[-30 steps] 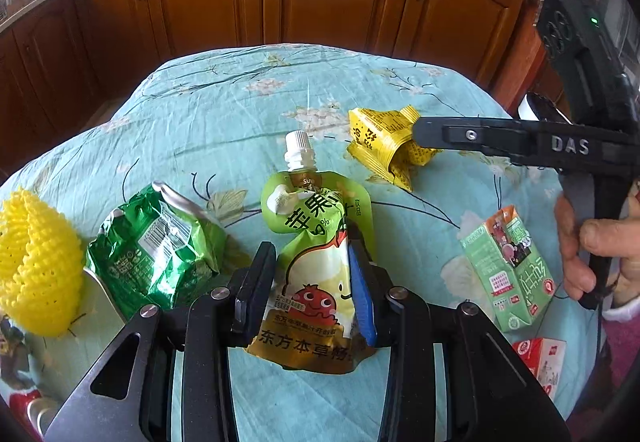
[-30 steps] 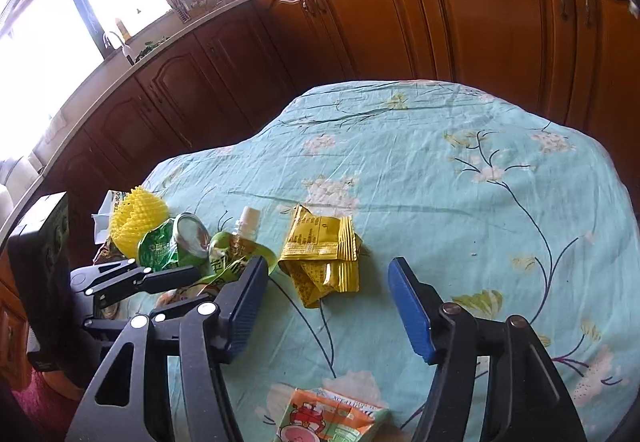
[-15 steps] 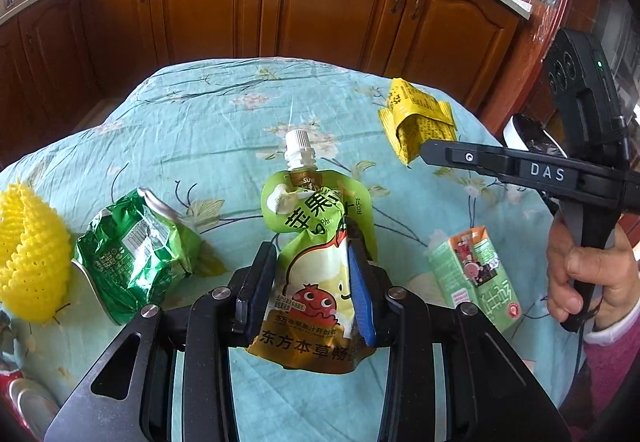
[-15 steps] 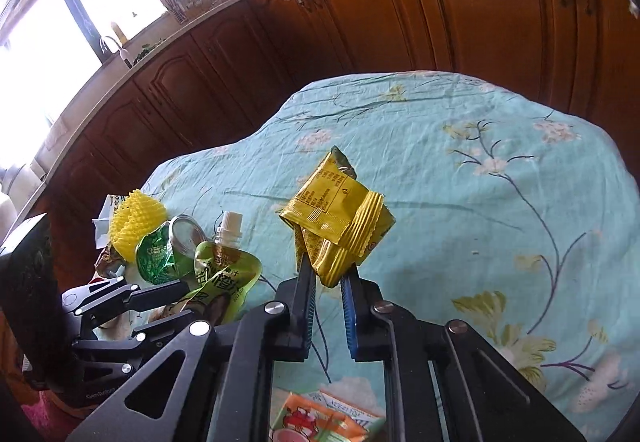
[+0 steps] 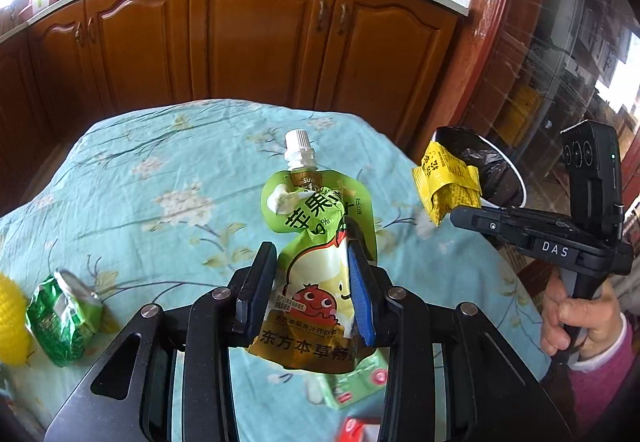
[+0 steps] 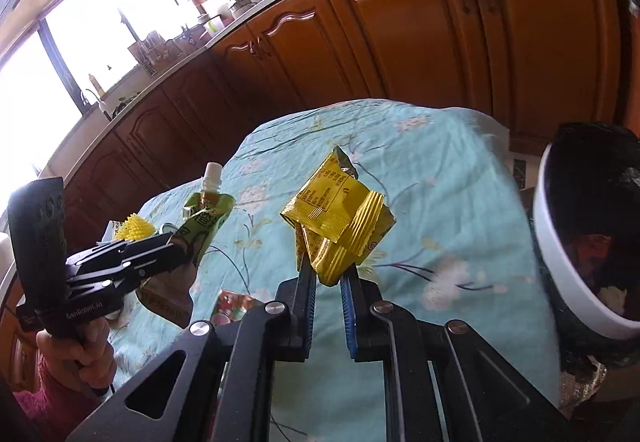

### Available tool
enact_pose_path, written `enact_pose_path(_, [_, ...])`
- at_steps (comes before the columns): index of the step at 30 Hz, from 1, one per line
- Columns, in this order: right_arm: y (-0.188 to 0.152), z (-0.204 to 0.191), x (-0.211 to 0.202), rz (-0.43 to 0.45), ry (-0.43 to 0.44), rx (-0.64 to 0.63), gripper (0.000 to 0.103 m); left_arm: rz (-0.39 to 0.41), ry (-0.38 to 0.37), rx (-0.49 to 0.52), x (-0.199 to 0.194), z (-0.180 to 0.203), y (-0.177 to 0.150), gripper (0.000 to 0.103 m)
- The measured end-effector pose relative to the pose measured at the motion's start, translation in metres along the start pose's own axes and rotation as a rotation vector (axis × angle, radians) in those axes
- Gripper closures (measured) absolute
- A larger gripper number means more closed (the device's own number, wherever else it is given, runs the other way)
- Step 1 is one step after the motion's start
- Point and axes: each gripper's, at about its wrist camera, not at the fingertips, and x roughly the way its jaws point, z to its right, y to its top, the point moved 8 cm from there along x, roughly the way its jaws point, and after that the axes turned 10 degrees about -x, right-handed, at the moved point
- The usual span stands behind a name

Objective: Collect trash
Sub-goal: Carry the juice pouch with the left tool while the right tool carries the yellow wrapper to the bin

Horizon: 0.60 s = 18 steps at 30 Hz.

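Observation:
My left gripper (image 5: 311, 246) is shut on a green juice pouch (image 5: 316, 242) with a white spout, held up above the table. In the right wrist view that same pouch (image 6: 206, 216) sticks out of the left gripper (image 6: 180, 242) at the left. My right gripper (image 6: 327, 268) is shut on a crumpled yellow wrapper (image 6: 338, 220), lifted clear of the tablecloth. From the left wrist view the yellow wrapper (image 5: 446, 182) hangs in the right gripper (image 5: 454, 216), close to a white bin (image 5: 516, 182) lined with a black bag. The bin (image 6: 560, 254) stands just right of the table, with trash inside.
On the flowered turquoise tablecloth (image 5: 160, 182) lie a crushed green can (image 5: 64, 316), a yellow foam fruit net (image 5: 12, 322), a green carton (image 5: 356, 382) and a red-white packet (image 5: 356, 428). Brown cabinets (image 5: 260, 30) stand behind. A hand in a pink sleeve (image 5: 580, 318) holds the right gripper.
The right gripper closed on the yellow wrapper, lifted it off the cloth and carried it right toward the bin. The left gripper rose and swung right with the pouch still held.

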Motion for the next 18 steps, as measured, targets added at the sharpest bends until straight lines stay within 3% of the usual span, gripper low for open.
enact_pose_path(18, [-0.038, 0.105, -0.097, 0.061, -0.182, 0.105, 0.091, -0.070, -0.122, 0.158, 0.049, 0.143, 0.004, 0.069])
